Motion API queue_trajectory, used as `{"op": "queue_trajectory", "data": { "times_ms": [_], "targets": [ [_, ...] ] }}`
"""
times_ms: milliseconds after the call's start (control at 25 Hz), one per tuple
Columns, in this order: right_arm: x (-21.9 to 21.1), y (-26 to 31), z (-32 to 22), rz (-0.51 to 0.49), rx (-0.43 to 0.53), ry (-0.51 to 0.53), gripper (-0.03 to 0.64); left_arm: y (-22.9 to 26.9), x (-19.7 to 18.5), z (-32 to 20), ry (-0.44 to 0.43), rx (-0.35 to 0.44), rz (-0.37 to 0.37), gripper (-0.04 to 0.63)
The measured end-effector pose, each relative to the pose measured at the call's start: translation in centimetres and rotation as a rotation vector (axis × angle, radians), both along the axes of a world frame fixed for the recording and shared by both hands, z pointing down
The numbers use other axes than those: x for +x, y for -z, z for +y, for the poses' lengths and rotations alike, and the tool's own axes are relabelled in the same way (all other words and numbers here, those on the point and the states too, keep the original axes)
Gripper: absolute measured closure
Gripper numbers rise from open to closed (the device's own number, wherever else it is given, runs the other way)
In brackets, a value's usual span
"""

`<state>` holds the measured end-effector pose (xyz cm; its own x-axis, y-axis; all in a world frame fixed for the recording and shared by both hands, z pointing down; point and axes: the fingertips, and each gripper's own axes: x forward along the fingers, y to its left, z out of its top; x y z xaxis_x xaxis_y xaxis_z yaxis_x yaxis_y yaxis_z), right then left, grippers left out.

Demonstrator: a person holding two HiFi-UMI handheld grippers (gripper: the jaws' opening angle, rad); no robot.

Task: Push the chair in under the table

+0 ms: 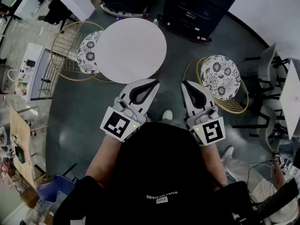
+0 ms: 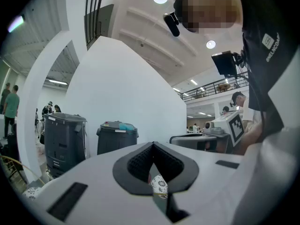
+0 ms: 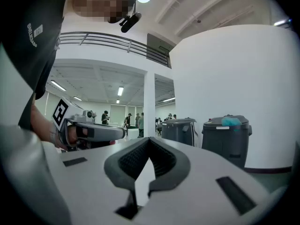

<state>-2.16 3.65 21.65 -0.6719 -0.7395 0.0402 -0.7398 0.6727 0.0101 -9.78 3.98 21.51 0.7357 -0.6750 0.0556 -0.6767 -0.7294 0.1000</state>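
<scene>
A round white table (image 1: 130, 49) stands ahead of me. One gold-wire chair with a black-and-white patterned seat (image 1: 88, 51) sits at its left, its seat partly under the tabletop. A second such chair (image 1: 220, 77) stands apart from the table on the right. My left gripper (image 1: 154, 82) is shut and empty, its tip just short of the table's near edge. My right gripper (image 1: 185, 84) is also shut and empty, just left of the right chair's frame. In the left gripper view the jaws (image 2: 152, 145) meet; in the right gripper view they (image 3: 149, 141) do too.
Dark wheeled bins (image 1: 201, 8) (image 2: 117, 137) (image 3: 227, 135) stand beyond the table against a white wall. White chairs and another table (image 1: 290, 97) lie at the far right, a shelf unit (image 1: 35, 71) at the left. My shoe (image 1: 167, 115) is on the grey floor.
</scene>
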Motion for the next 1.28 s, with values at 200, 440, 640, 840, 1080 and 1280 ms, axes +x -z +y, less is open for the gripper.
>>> {"op": "queue_trajectory", "data": {
  "times_ms": [200,440,640,840,1080,1280],
  "targets": [
    [-0.3,-0.2,-0.2,-0.001,-0.005,-0.006,0.606,-0.5,-0.3,0.2,-0.011,-0.015,-0.046,0.594],
    [-1.2,-0.6,-0.2,0.008,-0.016,-0.004,0.606,-1.1,-1.2,0.1,-0.006,-0.037,-0.043,0.594],
    [-1.6,-0.9,-0.2,-0.012,-0.019,-0.025,0.604,-2.3,-2.0,0.2,-0.016,-0.029,-0.095,0.594],
    [-0.9,-2.3,-0.4,0.013,-0.061,-0.097,0.603,-3.8,-2.6,0.6,-0.074,-0.048,-0.115,0.593],
    [0.8,-3.8,-0.2,0.114,-0.066,-0.152,0.592,-5.5,-1.6,0.9,-0.151,-0.053,-0.153,0.589],
    [4.5,-5.7,-0.8,0.173,-0.123,-0.155,0.54,-6.7,1.7,0.9,-0.187,-0.072,-0.16,0.581]
  ]
}}
